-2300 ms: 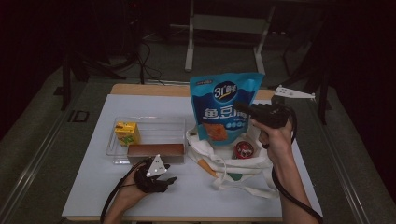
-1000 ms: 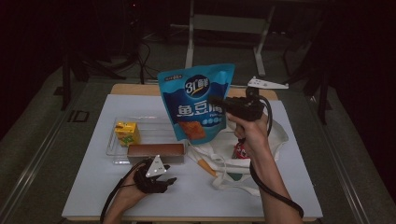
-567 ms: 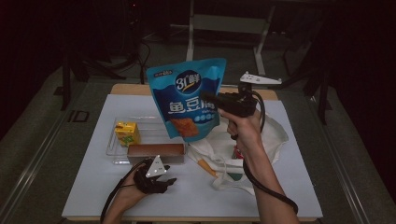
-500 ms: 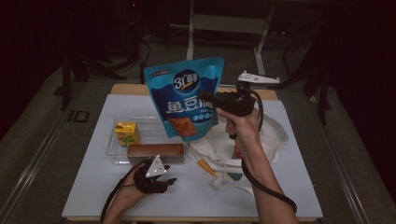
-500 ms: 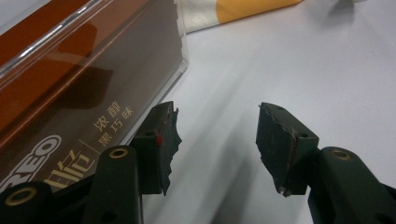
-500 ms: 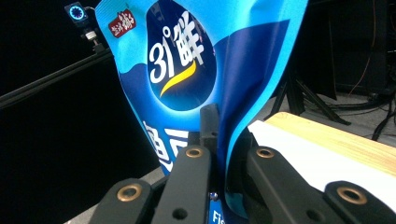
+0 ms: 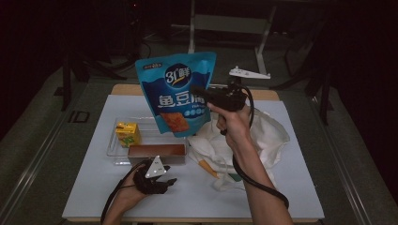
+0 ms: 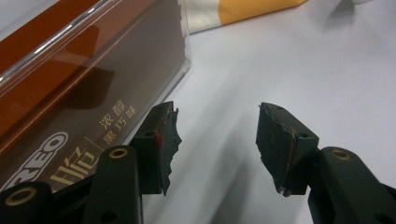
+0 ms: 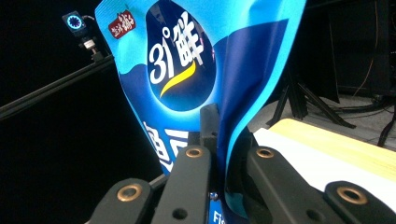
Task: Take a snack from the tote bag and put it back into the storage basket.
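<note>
A big blue snack bag (image 7: 174, 93) hangs in the air above the table, pinched at its right edge by my right gripper (image 7: 199, 92). The right gripper view has that blue bag (image 9: 196, 65) clamped between the jaws of the right gripper (image 9: 219, 140). Low at the front left rests my left gripper (image 7: 165, 183), and in its own view the left gripper (image 8: 217, 140) stands open over bare white table with nothing between the jaws. Just left of it lies a brown box (image 8: 70, 93) in a clear tray.
A clear tray (image 7: 115, 150) holds a yellow juice carton (image 7: 128, 133) and the brown box (image 7: 156, 151). A white cloth bag (image 7: 267, 133) with an orange strip (image 7: 206, 168) lies right of centre on the white table (image 7: 281, 197).
My right gripper has carried the blue bag leftward and upward, from above the cloth bag to above the tray. The left gripper has stayed put.
</note>
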A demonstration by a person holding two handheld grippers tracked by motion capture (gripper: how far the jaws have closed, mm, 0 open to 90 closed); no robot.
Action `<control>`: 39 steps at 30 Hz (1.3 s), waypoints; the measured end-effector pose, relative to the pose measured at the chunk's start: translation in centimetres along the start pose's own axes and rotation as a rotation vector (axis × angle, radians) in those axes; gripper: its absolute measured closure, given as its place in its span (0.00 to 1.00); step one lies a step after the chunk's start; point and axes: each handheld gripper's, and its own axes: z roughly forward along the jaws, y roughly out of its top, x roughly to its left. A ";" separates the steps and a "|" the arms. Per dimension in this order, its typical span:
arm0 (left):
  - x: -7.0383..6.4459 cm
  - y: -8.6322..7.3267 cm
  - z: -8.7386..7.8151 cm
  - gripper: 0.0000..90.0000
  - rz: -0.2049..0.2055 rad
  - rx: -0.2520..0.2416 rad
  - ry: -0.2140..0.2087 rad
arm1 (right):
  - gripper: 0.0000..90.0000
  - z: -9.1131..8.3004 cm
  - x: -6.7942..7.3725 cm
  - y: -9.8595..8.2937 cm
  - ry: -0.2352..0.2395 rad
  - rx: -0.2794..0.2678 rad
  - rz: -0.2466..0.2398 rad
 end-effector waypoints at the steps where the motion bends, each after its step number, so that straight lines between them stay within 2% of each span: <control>1: 0.0 0.0 0.0 0.52 -0.002 -0.001 0.000 | 1.00 0.2 0.0 0.1 0.002 -0.001 0.003; 19: 0.0 0.0 0.0 0.52 -0.003 -0.004 -0.004 | 1.00 3.8 -0.3 -0.1 0.012 -0.025 0.034; 30: 0.1 -0.1 -0.1 0.52 -0.007 -0.009 -0.006 | 1.00 5.5 -1.3 -0.7 -0.010 -0.029 0.053; 39: 0.1 -0.1 -0.1 0.52 -0.006 -0.014 -0.009 | 1.00 7.1 -2.4 -2.0 -0.033 -0.027 0.081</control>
